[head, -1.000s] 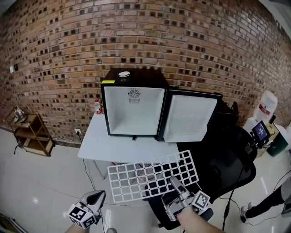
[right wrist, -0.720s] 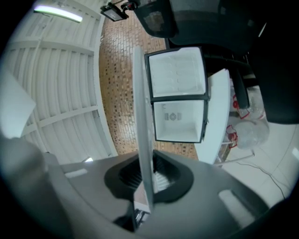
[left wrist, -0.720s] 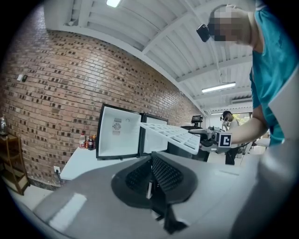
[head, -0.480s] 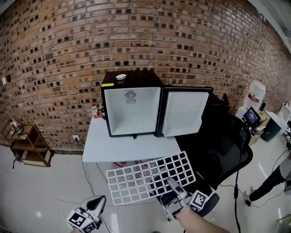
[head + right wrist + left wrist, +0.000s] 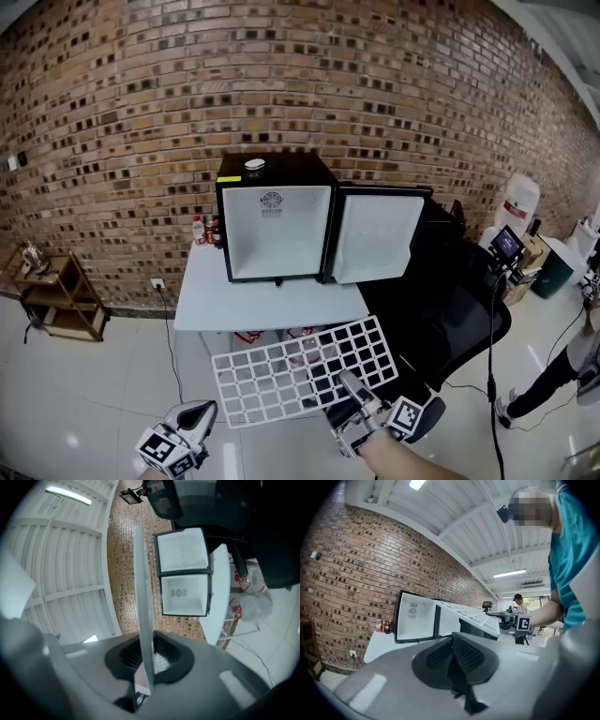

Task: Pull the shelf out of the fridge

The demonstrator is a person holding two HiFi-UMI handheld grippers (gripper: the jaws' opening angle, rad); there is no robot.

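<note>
Rack (image 5: 54, 283), wooden, well left of the fridge (image 5: 272, 167), against the brick wall (image 5: 122, 103). Bottles (image 5: 202, 229), small cluster, just left of the fridge on the table. Left gripper (image 5: 201, 412), low and left in front of the fridge, well apart from it; jaws pressed together with nothing between them (image 5: 452, 654). Table (image 5: 217, 302), white, bears the fridge at its back edge. Fridge, black case, white bare interior, small round object (image 5: 254, 165) on its top. Shelf (image 5: 281, 373), white open grid, fully outside the fridge, held in the air in front of it, past the table's front edge, roughly level with its right end a little farther from the camera; seen edge-on in the right gripper view (image 5: 143, 597) and as a flat sheet in the left gripper view (image 5: 471, 616). Right gripper (image 5: 345, 384), below and right of the fridge, jaws clamped on the near edge of the shelf (image 5: 145, 663). Door (image 5: 377, 234), swung fully open at the fridge's right side, white inner face toward the camera. Chair (image 5: 455, 314), black, right of and in front of the door.
</note>
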